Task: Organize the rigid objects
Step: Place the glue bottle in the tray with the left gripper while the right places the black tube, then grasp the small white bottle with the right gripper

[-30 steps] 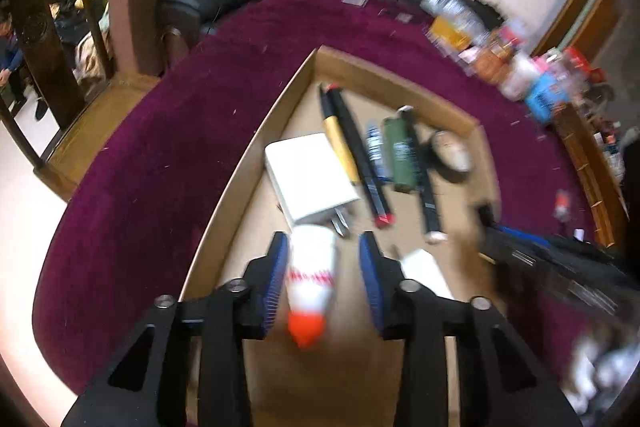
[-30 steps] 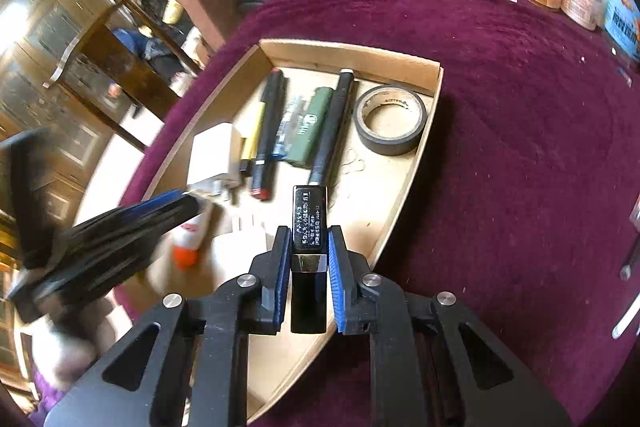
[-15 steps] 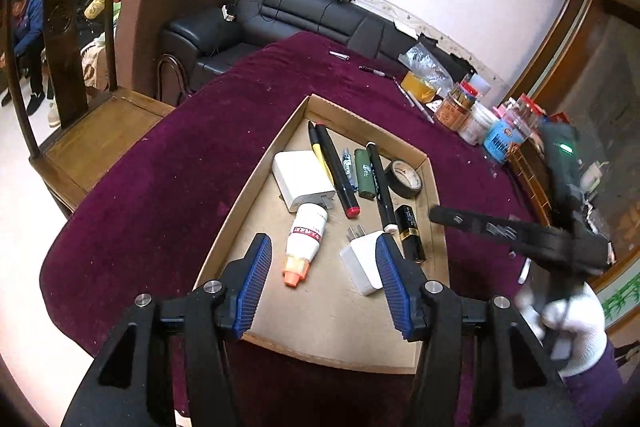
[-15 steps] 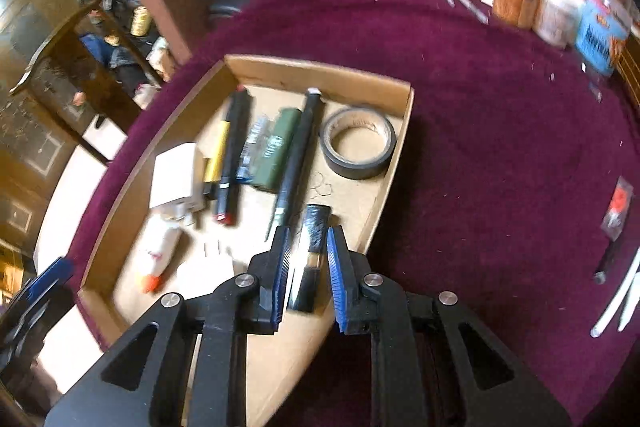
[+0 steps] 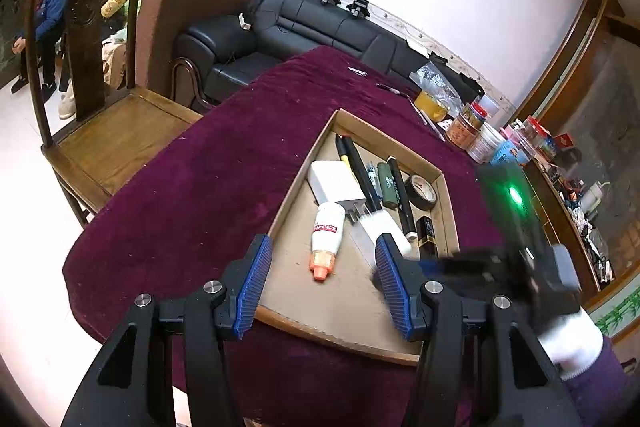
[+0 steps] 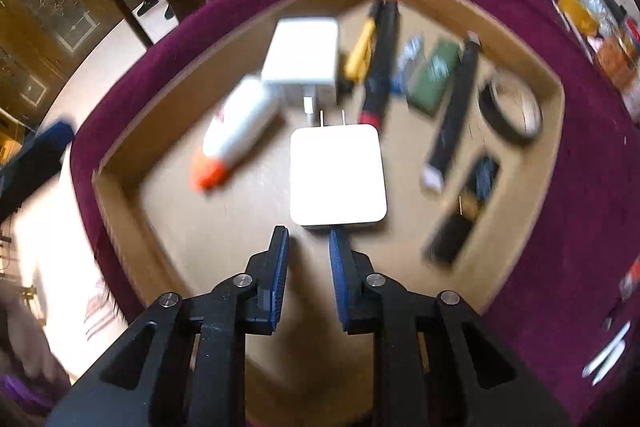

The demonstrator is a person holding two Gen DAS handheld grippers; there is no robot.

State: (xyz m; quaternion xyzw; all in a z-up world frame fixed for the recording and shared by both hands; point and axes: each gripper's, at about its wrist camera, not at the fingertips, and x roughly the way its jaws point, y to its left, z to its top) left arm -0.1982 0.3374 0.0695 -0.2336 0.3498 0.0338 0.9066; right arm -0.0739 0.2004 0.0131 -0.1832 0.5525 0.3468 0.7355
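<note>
A shallow cardboard tray (image 5: 304,167) (image 6: 120,199) on a purple tablecloth holds a white glue bottle with an orange cap (image 5: 327,235) (image 6: 236,131), two white plug chargers (image 5: 334,181) (image 6: 338,175), pens (image 5: 360,167), a green case (image 6: 434,75), a black tape roll (image 5: 422,187) (image 6: 510,111) and a black lighter-like box (image 5: 427,233) (image 6: 464,215). My left gripper (image 5: 320,285) is open and empty, raised above the tray's near edge. My right gripper (image 6: 306,277) is slightly open and empty, just short of the nearer white charger.
Jars, tins and a bag (image 5: 472,123) crowd the table's far right edge. A wooden chair (image 5: 100,99) stands left of the table, with a black sofa (image 5: 304,27) behind. Loose pens (image 6: 608,351) lie on the cloth right of the tray.
My left gripper let go of the glue bottle and drew back and up. My right gripper released the black box in the tray and swung left to the white charger.
</note>
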